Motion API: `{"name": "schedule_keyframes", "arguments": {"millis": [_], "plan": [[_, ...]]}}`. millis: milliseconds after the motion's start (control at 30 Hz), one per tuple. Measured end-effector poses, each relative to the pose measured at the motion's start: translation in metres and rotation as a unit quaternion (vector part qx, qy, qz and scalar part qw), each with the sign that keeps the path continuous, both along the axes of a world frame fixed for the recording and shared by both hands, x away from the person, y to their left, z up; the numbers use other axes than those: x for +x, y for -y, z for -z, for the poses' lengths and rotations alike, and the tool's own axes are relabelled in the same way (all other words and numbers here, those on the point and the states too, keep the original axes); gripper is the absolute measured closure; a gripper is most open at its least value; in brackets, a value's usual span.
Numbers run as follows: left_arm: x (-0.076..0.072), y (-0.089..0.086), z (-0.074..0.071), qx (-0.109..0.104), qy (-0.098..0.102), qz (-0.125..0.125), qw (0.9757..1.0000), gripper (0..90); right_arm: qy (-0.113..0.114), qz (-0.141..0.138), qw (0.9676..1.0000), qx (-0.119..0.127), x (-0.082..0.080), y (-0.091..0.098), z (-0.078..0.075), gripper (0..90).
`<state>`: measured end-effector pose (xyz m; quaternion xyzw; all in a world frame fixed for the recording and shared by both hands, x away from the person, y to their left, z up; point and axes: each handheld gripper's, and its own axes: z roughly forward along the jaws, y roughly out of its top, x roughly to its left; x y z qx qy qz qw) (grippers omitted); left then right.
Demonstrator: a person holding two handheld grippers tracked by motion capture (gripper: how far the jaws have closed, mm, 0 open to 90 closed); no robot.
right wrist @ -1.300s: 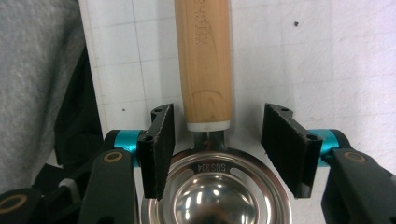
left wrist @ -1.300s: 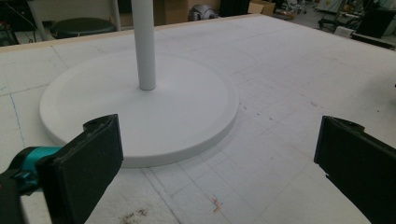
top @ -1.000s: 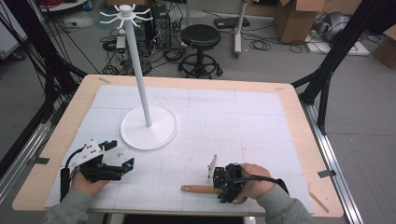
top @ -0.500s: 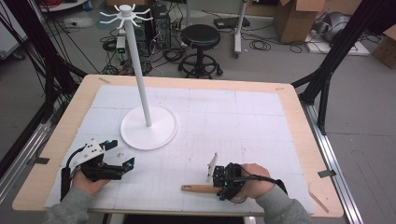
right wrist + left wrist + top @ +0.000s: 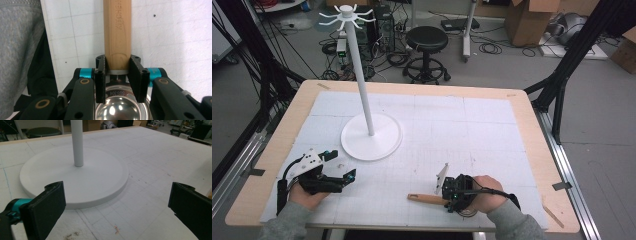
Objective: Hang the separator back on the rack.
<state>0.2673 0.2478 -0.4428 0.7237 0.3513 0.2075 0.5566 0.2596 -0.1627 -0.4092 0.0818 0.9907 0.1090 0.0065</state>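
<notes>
In the high view the right claw (image 5: 451,192) was in the lower right part of the frame, low over the white mat of the counter (image 5: 522,107), and it was closed on a ladle (image 5: 428,199) with a wooden handle. Its jaws had just been closing, with the handle between them. In the right gripper view the two black pads (image 5: 101,75) pressed on both sides of the wooden handle (image 5: 117,35) just where it meets the metal part, and the shiny steel bowl (image 5: 120,107) of the ladle was at the bottom middle of the frame, under the jaws. The handle went straight up to the upper edge of that frame and lay flat on the mat. A grey sleeve (image 5: 21,50) was at the left side.

The left claw (image 5: 343,177) was in the lower left of the high view, open, with nothing between its jaws. In the left gripper view the jaws stood wide apart, and the round base of the white stand (image 5: 75,177) lay just beyond them, in the upper left of the frame
</notes>
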Motion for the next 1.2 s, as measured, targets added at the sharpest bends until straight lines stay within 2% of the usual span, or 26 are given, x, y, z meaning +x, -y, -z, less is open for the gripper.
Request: {"name": "schedule_keyframes", "arguments": {"millis": [167,367,800,900,1033,1200], "plan": [[0.000,0.000,0.000,0.000,-0.001,-0.001,1.0000,1.8,-0.001,0.000,0.9994,0.035,0.002,0.009,0.001,69.6],[0.001,0.000,0.000,0.000,-0.001,-0.001,1.0000,1.8,0.005,-0.001,0.9994,0.034,0.002,0.009,0.000,69.7],[0.001,0.000,0.000,-0.001,-0.002,-0.003,1.0000,1.8,0.027,0.008,0.9975,0.064,0.004,0.018,-0.014,69.8],[0.001,0.000,0.000,-0.002,-0.002,-0.003,1.0000,1.8,0.023,0.014,0.9963,0.081,0.005,0.021,-0.018,69.8],[0.001,0.000,0.000,-0.001,-0.001,-0.003,1.0000,1.8,0.032,0.022,0.9939,0.103,0.007,0.026,-0.026,69.8],[0.000,-0.001,0.000,-0.002,0.001,-0.003,1.0000,1.8,0.052,0.042,0.9878,0.141,0.009,0.034,-0.035,69.7]]}}
